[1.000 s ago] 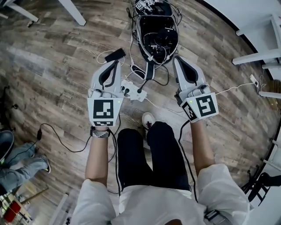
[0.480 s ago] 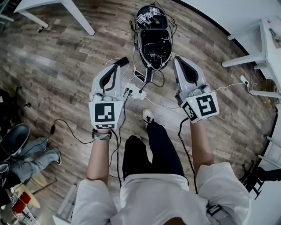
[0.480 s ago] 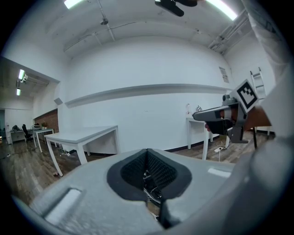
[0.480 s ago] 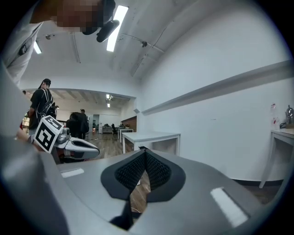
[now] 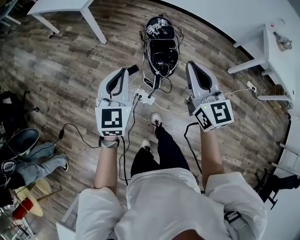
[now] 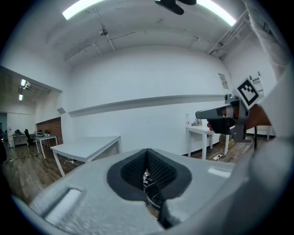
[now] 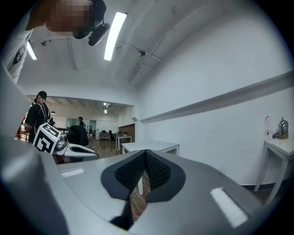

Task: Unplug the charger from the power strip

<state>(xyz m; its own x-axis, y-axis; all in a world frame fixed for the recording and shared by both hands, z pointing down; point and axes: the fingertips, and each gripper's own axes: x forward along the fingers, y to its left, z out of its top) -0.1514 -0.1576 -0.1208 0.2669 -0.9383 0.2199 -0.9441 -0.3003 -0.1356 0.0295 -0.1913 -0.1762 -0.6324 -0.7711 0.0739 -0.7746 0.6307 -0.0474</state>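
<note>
In the head view the white power strip (image 5: 144,97) lies on the wood floor far below, between my two grippers, with a black plug (image 5: 150,95) standing in it. A black charger brick (image 5: 133,70) on a white cable lies on the floor beside my left gripper's tip. The left gripper (image 5: 123,71) is held high, shut and empty. So is the right gripper (image 5: 191,65). In the left gripper view the jaws (image 6: 147,153) meet with nothing between them. In the right gripper view the jaws (image 7: 146,153) are likewise closed on nothing.
An open black bag (image 5: 161,51) full of cables lies beyond the strip. White tables stand at the upper left (image 5: 70,7) and at the right (image 5: 272,42). A second strip (image 5: 251,87) lies by the right table. A seated person's legs (image 5: 33,164) show at the left.
Both grippers have risen together, and the floor, the strip and the bag look smaller and farther below. The person's legs have straightened.
</note>
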